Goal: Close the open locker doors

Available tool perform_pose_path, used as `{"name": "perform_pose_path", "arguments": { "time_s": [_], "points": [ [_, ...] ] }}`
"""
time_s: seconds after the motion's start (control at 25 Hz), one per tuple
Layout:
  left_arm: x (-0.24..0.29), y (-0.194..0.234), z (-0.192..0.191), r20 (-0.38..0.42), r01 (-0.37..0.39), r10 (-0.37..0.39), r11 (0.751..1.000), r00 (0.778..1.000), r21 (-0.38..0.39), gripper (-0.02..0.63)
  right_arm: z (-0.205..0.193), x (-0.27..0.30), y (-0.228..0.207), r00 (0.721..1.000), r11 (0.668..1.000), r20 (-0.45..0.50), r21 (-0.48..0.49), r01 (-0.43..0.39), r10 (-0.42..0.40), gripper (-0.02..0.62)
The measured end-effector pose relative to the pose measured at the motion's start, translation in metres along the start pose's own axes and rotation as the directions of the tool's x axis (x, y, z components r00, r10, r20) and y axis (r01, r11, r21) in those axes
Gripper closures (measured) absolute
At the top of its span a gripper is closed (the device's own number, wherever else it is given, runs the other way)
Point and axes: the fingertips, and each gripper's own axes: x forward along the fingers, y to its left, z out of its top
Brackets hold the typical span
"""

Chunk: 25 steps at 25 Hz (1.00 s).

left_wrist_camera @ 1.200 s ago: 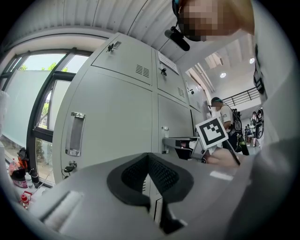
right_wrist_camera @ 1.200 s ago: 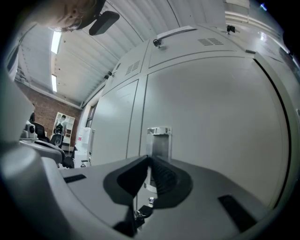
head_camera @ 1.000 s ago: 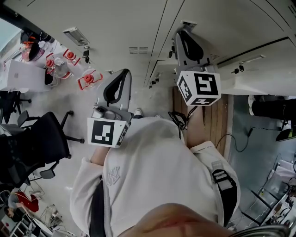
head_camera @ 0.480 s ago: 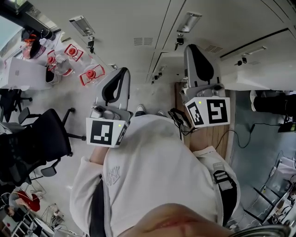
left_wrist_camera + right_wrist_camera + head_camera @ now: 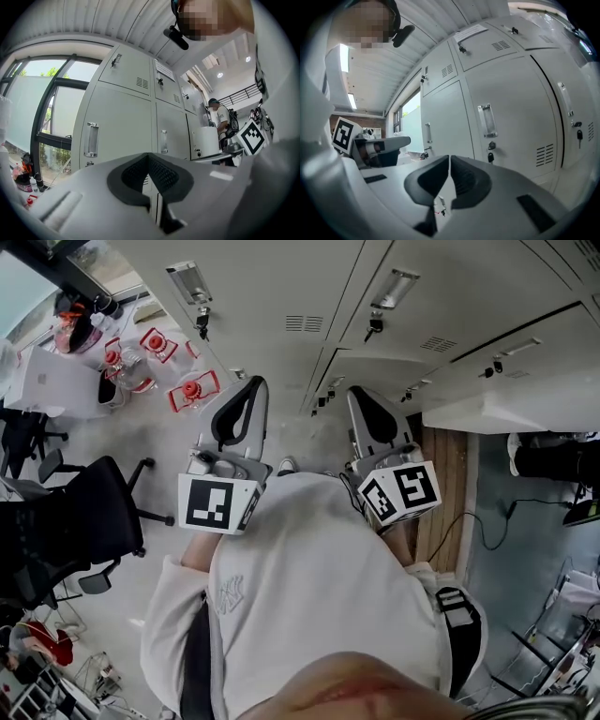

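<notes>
A wall of pale grey lockers (image 5: 281,296) fills the top of the head view. One open locker door (image 5: 497,409) juts out at the right, seen edge-on from above. My left gripper (image 5: 248,390) and right gripper (image 5: 366,407) are held side by side in front of my chest, both shut on nothing and apart from the lockers. In the left gripper view the left gripper (image 5: 149,158) faces shut doors with handles (image 5: 91,139); an open door panel (image 5: 206,140) shows to the right. From the right gripper (image 5: 449,161), shut doors with a handle (image 5: 485,120) and keys fill the view.
A black office chair (image 5: 84,521) stands at my left. Behind it is a table (image 5: 56,381) with red-capped clear containers (image 5: 192,390). A wooden floor strip (image 5: 448,484) and a cable (image 5: 483,526) lie at my right. A person (image 5: 219,117) stands farther along the lockers.
My right gripper has drawn back from the lockers, down and left, and now sits level with the left one. The left gripper has hardly moved.
</notes>
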Motion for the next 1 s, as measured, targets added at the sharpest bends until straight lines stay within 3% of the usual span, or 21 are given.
{"name": "perform_pose_path", "arguments": {
  "time_s": [1.0],
  "points": [
    [-0.008,-0.004,-0.002,-0.006,0.016,-0.016,1.000,1.000,-0.011,0.604,0.010,0.003,0.010,1.000,1.000,0.015,-0.022,-0.005,0.005,0.580]
  ]
}}
